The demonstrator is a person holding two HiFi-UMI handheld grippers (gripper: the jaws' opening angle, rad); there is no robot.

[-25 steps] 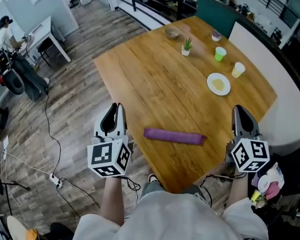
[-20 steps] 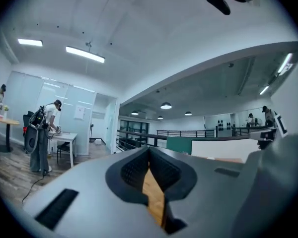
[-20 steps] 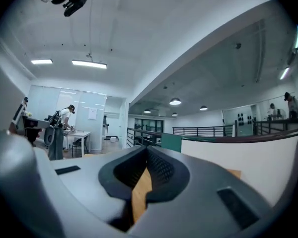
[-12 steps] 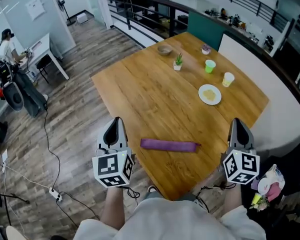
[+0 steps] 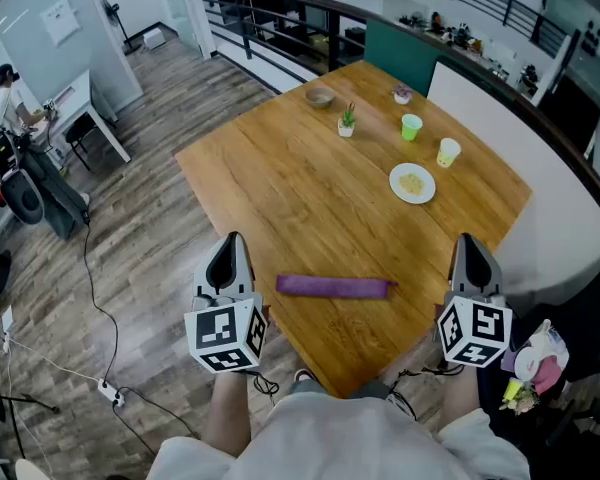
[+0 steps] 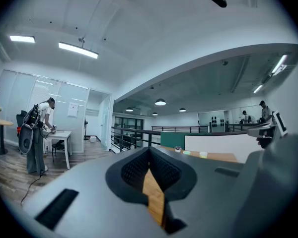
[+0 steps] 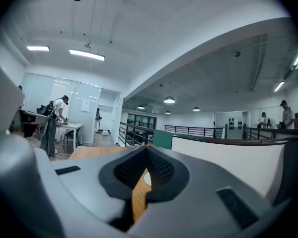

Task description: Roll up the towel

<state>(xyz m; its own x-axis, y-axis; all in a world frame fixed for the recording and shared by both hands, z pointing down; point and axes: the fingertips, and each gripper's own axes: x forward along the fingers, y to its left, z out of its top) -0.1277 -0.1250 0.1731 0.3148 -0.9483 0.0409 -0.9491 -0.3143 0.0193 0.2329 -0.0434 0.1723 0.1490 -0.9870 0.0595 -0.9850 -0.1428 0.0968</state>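
The purple towel (image 5: 334, 286) lies rolled into a long thin roll near the front corner of the wooden table (image 5: 320, 198). My left gripper (image 5: 229, 251) hovers just off the table's left edge, shut with nothing in it. My right gripper (image 5: 466, 256) sits past the right edge, shut and empty too. Both point level, away from me, each well apart from an end of the roll. In the left gripper view the jaws (image 6: 149, 163) meet with only table wood showing behind them; the right gripper view (image 7: 145, 166) shows the same.
At the table's far side stand a white plate (image 5: 412, 183), a green cup (image 5: 411, 126), a yellow cup (image 5: 447, 152), a small potted plant (image 5: 347, 121) and a bowl (image 5: 320, 97). A white bench (image 5: 540, 198) curves along the right. Cables (image 5: 100, 298) trail over the floor at left.
Both grippers have drawn back from the table a little and apart from the roll. The towel roll lies where it was. My head view has risen and tipped up, showing more of the room.
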